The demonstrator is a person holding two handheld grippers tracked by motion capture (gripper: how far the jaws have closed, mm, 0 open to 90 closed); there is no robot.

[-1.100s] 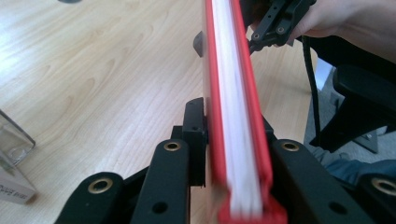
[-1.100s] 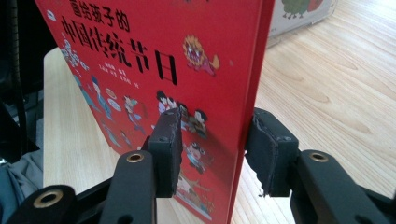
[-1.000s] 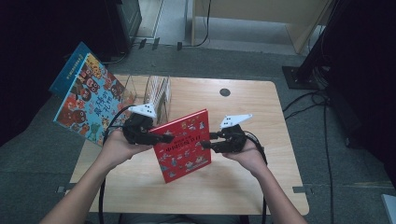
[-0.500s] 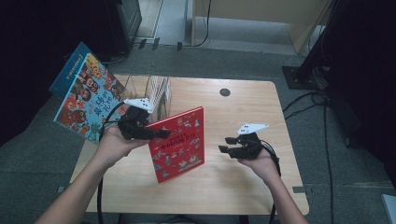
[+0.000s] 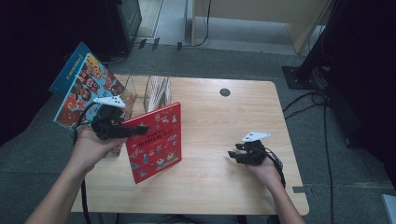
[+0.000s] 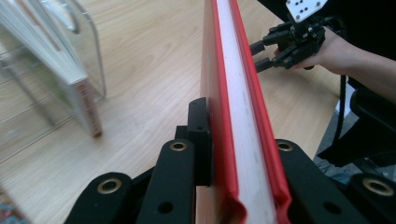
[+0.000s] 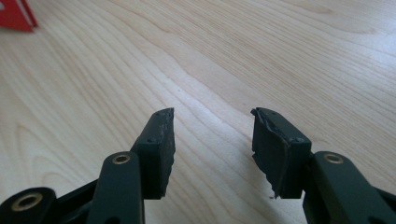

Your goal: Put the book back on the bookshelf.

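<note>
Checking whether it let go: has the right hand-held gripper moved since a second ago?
Yes. The right hand-held gripper has left the red book and moved toward the table's near right edge, jaws opening, empty.

Red picture book (image 5: 155, 142), closed, held upright and tilted, lower corner near the wooden table (image 5: 219, 177)

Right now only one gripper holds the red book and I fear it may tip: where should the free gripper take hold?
Take the red book by its free long edge, from the right gripper's side: the left gripper clamps the opposite edge, and that gripper's jaws are open with nothing between.
</note>
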